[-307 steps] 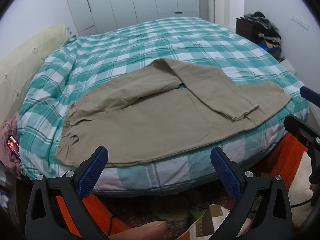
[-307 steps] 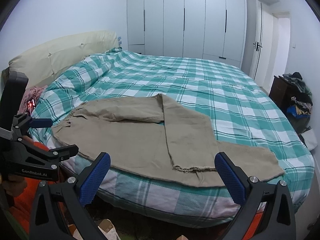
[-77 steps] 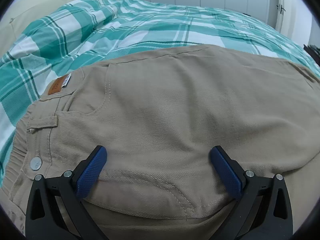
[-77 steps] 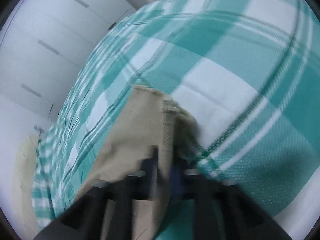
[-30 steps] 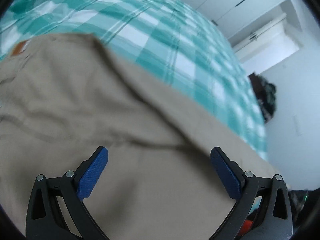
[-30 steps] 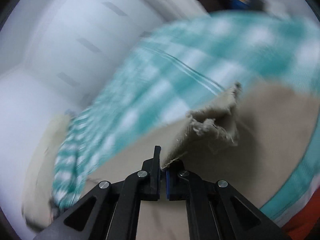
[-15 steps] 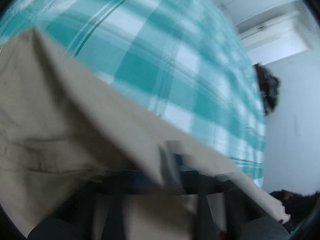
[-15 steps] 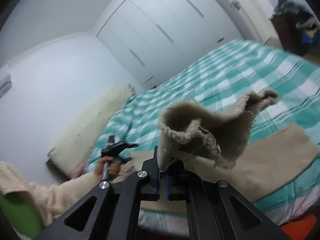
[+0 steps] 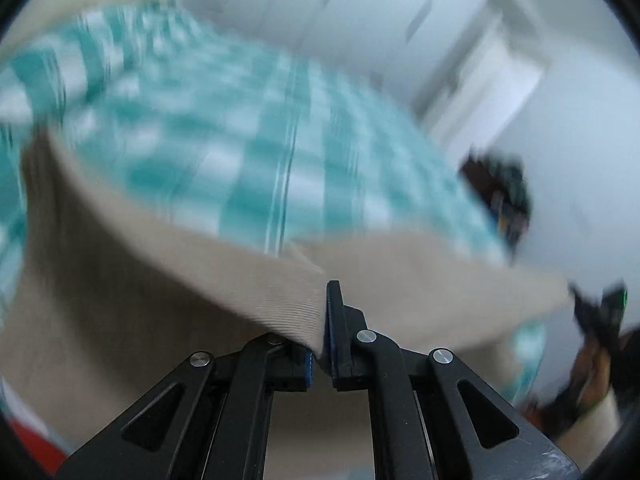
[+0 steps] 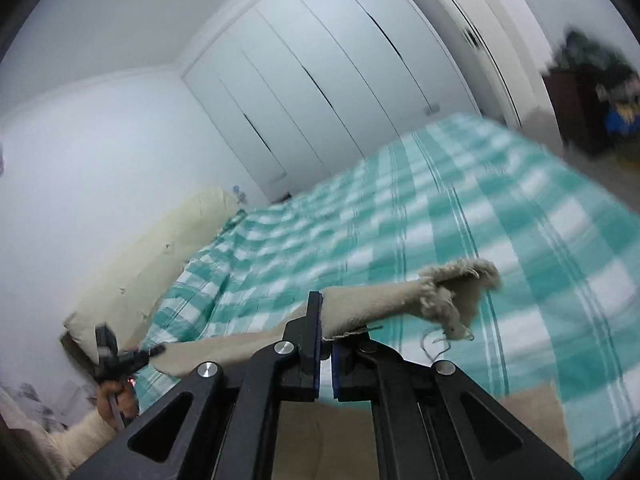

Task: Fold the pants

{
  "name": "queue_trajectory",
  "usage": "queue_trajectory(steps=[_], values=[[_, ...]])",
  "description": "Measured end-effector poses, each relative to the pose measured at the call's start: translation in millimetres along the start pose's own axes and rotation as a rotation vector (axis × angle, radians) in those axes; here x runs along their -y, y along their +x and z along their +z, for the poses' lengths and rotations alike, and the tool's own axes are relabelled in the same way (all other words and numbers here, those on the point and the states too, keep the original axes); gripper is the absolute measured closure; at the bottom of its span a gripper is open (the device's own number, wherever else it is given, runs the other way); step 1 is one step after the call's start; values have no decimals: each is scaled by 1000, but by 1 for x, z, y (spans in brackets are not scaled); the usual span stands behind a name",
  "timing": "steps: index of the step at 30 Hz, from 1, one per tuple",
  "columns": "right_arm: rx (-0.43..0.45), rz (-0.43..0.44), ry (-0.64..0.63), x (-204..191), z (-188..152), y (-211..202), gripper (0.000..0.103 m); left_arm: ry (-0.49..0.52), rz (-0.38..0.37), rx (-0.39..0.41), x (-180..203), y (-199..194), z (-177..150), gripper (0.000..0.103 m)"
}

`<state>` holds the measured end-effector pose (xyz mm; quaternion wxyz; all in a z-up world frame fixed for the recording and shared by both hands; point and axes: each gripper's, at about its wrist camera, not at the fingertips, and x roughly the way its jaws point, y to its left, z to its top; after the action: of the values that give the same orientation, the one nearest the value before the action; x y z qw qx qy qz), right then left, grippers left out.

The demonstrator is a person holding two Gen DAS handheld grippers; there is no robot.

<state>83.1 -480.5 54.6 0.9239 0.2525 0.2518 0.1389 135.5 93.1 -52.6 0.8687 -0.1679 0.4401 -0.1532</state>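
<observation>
The left gripper is clenched on the beige cotton pants, and the right gripper grips their frayed hem at 1 o'clock, above the green checked bed; the thin hem grip may slip if pulled quickly

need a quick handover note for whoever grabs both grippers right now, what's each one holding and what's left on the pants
Left gripper: shut on a fold of the tan pants near the waist end, cloth lifted off the bed.
Right gripper: shut on the frayed leg hem, held up above the checked bedspread.
Pants: stretched in the air between the two grippers; some tan cloth lies on the bed's near edge.
Done: both ends gripped and raised.
Left: bring the hem end over toward the waist end, lay the pants down flat, release, then probably fold once more. The views are motion-blurred, so check the grips.
</observation>
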Motion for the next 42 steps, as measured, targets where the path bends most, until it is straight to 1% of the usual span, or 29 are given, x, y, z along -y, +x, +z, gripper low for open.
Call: queue_trajectory(steps=[1, 2, 3, 4, 5, 6, 8, 9, 12, 14, 15, 16, 17, 18, 19, 20, 21, 22, 23, 24, 25, 26, 28, 29, 30, 32, 35, 40, 42], values=[[-44, -18, 38, 16, -14, 1, 99, 15, 21, -77, -1, 20, -23, 99], [-120, -79, 92, 41, -39, 6, 99, 26, 43, -155, -5, 41, -48, 99], [-170, -132, 120, 57, -56, 11, 99, 23, 56, -228, -8, 60, -68, 99], [-248, -208, 151, 77, -78, 20, 99, 17, 62, -268, -10, 70, -80, 99], [-339, -300, 169, 97, -105, 29, 99, 17, 77, -283, -10, 75, -88, 100], [-418, -387, 169, 112, -131, 37, 99, 22, 84, -276, -8, 76, -88, 100], [-484, -427, 192, 124, -154, 45, 99, 19, 79, -276, -6, 74, -82, 100], [-463, -423, 211, 126, -152, 42, 99, 16, 76, -269, -5, 72, -79, 100], [-383, -402, 198, 123, -140, 33, 98, 24, 84, -256, -2, 71, -77, 100], [-372, -405, 243, 131, -142, 30, 84, 14, 88, -256, -3, 74, -77, 100], [-371, -408, 275, 134, -144, 28, 67, 13, 89, -256, -3, 77, -78, 100], [-360, -402, 321, 143, -148, 27, 61, 16, 90, -256, -3, 78, -80, 100], [-326, -376, 373, 150, -149, 22, 61, 18, 89, -256, -4, 75, -82, 100], [-296, -368, 403, 154, -149, 18, 61, 19, 86, -253, -4, 74, -82, 100], [-261, -374, 428, 159, -147, 14, 65, 16, 85, -249, -3, 74, -81, 100], [-253, -382, 439, 161, -145, 13, 77, 14, 81, -240, -1, 71, -78, 100], [-262, -404, 434, 163, -144, 14, 100, 25, 74, -223, 4, 67, -74, 100], [-265, -419, 425, 162, -141, 14, 100, 50, 69, -201, 12, 61, -72, 100], [-246, -421, 389, 155, -135, 9, 100, 83, 63, -183, 21, 55, -70, 100], [-234, -430, 352, 148, -131, 5, 100, 106, 55, -180, 28, 52, -69, 99], [-220, -459, 298, 140, -124, -2, 100, 115, 47, -190, 32, 54, -71, 99], [-214, -482, 281, 139, -120, -6, 100, 122, 49, -208, 34, 58, -74, 99], [-230, -537, 300, 150, -121, -13, 101, 139, 73, -260, 32, 74, -85, 99], [-242, -548, 318, 156, -124, -14, 101, 138, 91, -291, 29, 82, -92, 99], [-273, -559, 353, 165, -131, -12, 101, 129, 94, -303, 26, 87, -97, 99], [-303, -571, 393, 172, -136, -7, 101, 135, 94, -294, 27, 86, -98, 99], [-312, -591, 368, 170, -136, -3, 101, 130, 85, -292, 27, 81, -93, 99], [-287, -585, 397, 172, -138, -5, 101, 157, 98, -295, 28, 80, -98, 97], [-270, -579, 401, 173, -137, -7, 100, 177, 128, -306, 32, 81, -96, 87]])
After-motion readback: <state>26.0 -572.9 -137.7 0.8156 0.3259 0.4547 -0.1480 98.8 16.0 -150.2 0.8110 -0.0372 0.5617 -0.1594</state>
